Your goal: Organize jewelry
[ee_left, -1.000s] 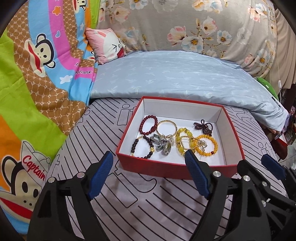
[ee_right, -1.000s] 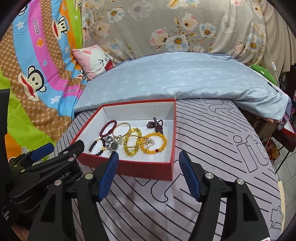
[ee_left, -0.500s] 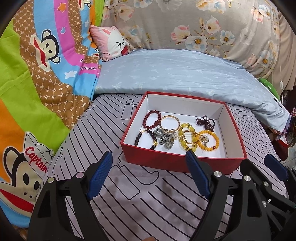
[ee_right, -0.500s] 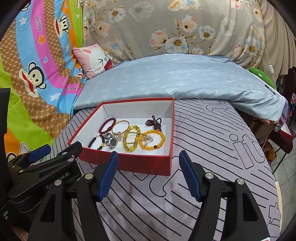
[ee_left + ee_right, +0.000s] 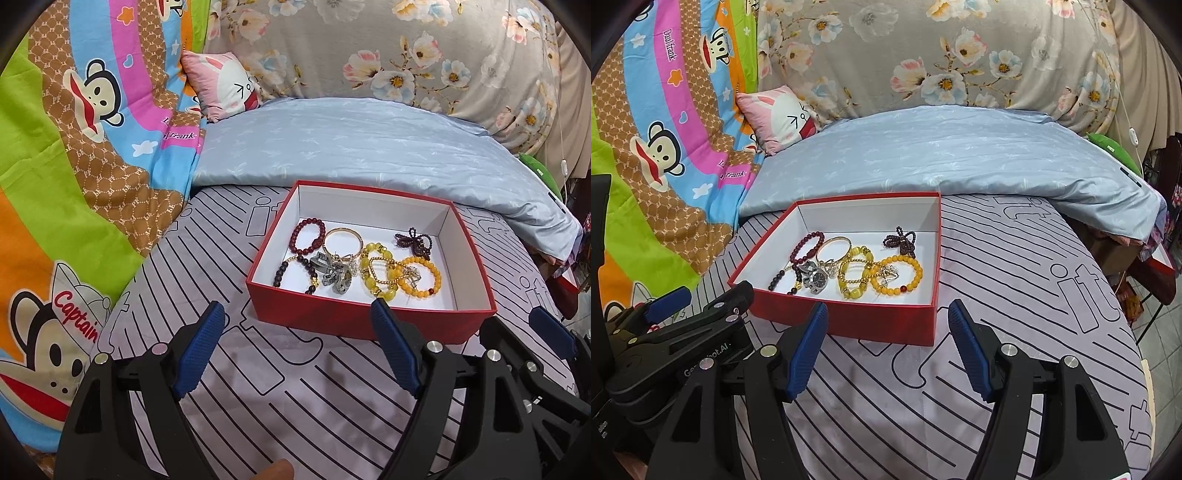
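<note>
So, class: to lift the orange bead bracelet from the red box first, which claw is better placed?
Probably the right claw: open and empty, with the orange bead bracelet straight ahead. The left claw faces the box's other end.

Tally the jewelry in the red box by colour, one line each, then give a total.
Dark red bead bracelet: 1
Black-and-brown bead bracelet: 1
Gold bangle: 1
Silver watch: 1
Yellow bead bracelet: 1
Orange bead bracelet: 1
Dark purple bead piece: 1
Total: 7, all in the red box; smaller tangled bits cannot be counted.

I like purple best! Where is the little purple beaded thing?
In both wrist views, the dark purple beaded piece lies in the red box's far right part, behind the orange beaded bracelet.
</note>
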`<state>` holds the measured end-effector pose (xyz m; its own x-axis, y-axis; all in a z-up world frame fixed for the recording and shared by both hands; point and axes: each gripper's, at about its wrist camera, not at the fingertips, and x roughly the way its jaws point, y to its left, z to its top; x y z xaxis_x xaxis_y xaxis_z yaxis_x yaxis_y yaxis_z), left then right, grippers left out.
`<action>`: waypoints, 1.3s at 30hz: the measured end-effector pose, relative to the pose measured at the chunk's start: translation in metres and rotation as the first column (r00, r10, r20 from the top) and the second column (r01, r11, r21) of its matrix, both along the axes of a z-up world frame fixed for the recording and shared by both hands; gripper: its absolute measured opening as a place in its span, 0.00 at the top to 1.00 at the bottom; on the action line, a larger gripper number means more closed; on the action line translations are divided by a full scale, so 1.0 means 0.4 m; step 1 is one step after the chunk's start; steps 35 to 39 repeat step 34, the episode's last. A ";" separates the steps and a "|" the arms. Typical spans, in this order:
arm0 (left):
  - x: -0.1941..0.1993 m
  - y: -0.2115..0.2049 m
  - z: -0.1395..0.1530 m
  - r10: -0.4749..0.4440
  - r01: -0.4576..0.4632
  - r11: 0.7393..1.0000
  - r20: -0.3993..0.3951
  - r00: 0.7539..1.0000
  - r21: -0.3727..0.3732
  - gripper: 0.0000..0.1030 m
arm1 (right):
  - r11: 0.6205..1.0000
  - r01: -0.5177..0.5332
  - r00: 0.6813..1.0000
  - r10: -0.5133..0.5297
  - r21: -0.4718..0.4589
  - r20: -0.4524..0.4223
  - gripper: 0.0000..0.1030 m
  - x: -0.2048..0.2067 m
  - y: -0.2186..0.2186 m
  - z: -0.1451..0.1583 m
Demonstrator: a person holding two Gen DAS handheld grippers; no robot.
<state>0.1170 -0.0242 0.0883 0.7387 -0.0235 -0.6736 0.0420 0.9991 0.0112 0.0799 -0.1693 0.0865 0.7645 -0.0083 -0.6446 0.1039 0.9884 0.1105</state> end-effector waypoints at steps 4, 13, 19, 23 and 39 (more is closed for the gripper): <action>0.000 0.002 0.001 0.002 -0.002 1.000 0.002 1.000 -0.003 0.25 | 1.000 -0.001 1.000 0.001 -0.001 -0.001 0.36 -0.001 0.004 -0.001; 0.001 0.001 0.002 0.000 0.000 1.000 0.004 1.000 0.008 0.25 | 1.000 0.000 1.000 0.000 -0.005 -0.001 0.36 -0.004 0.008 -0.002; 0.001 0.005 -0.001 0.002 -0.002 1.000 -0.001 1.000 -0.012 0.22 | 1.000 -0.001 1.000 0.001 -0.006 0.001 0.36 -0.006 0.010 -0.004; -0.002 0.005 -0.005 0.005 -0.005 1.000 0.000 1.000 -0.009 0.22 | 1.000 -0.003 1.000 0.003 -0.008 -0.001 0.36 -0.007 0.009 -0.005; -0.010 0.002 0.002 0.014 -0.015 1.000 0.015 1.000 0.011 0.23 | 1.000 0.003 1.000 -0.002 -0.022 0.009 0.36 -0.015 0.014 -0.001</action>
